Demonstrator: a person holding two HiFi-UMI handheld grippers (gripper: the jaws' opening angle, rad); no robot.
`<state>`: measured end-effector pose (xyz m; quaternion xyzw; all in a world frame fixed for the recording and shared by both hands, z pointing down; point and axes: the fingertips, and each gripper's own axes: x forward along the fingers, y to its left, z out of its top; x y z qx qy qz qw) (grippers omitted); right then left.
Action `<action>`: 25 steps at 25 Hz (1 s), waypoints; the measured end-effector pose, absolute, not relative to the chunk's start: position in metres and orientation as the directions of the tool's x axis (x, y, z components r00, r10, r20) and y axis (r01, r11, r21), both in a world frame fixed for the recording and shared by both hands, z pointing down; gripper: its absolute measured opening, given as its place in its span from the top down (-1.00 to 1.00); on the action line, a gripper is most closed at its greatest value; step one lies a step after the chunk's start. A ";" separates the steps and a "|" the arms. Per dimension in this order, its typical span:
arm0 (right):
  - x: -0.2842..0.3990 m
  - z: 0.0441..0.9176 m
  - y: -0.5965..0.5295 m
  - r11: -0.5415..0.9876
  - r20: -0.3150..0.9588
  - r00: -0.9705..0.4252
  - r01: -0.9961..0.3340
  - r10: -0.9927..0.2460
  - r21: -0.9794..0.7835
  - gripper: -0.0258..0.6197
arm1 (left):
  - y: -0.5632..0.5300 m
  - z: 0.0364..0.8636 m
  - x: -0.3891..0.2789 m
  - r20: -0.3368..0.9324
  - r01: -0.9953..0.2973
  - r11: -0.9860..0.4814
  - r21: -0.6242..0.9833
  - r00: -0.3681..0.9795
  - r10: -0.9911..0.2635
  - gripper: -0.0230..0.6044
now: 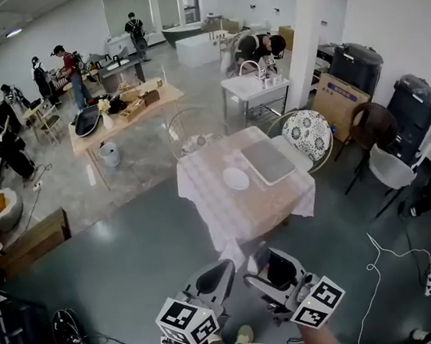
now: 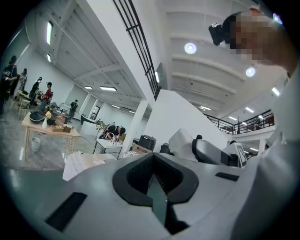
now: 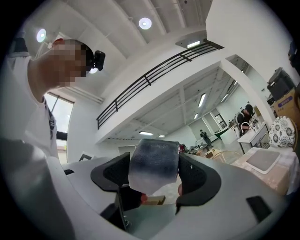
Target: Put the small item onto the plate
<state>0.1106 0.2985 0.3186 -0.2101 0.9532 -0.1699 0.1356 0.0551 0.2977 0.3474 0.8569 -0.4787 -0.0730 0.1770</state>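
My right gripper [image 3: 154, 180] is shut on the small item [image 3: 153, 163], a grey-black roll-like block that spans the gap between both pads. In the head view this gripper [image 1: 273, 266] hangs low in front of me over the grey floor, with the dark item [image 1: 280, 270] in it. The left gripper [image 1: 222, 270] is beside it, shut and with nothing in it; its own view shows the pad tips [image 2: 153, 156] meeting. Ahead, the white plate [image 1: 236, 179] lies on a table with a pink cloth [image 1: 229, 213], well beyond both grippers.
A grey tray [image 1: 268, 160] lies right of the plate. A patterned round chair [image 1: 307, 135] and a wire chair [image 1: 186, 130] stand at the table. A white pillar [image 1: 307, 29] rises behind. A white cable [image 1: 376, 264] lies on the floor. Several people work at far tables.
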 end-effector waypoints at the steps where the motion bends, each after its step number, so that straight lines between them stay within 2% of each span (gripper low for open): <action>1: 0.111 0.319 0.299 0.856 -0.187 -0.878 -0.348 -0.440 -0.383 -0.08 | 0.297 0.348 0.055 0.046 -0.797 -0.474 0.373 0.527 -0.849 0.91; 7: 0.116 0.328 0.292 0.844 -0.192 -0.880 -0.325 -0.435 -0.425 -0.08 | 0.288 0.352 0.057 0.054 -0.822 -0.450 0.350 0.497 -0.866 0.91; 14: 0.113 0.342 0.253 0.826 -0.157 -0.862 -0.386 -0.482 -0.411 -0.08 | 0.249 0.355 0.056 0.063 -0.845 -0.438 0.305 0.477 -0.877 0.91; 25: 0.094 0.351 0.170 0.793 -0.123 -0.826 -0.470 -0.550 -0.388 -0.08 | 0.159 0.371 0.043 0.062 -0.815 -0.492 0.307 0.532 -0.844 0.91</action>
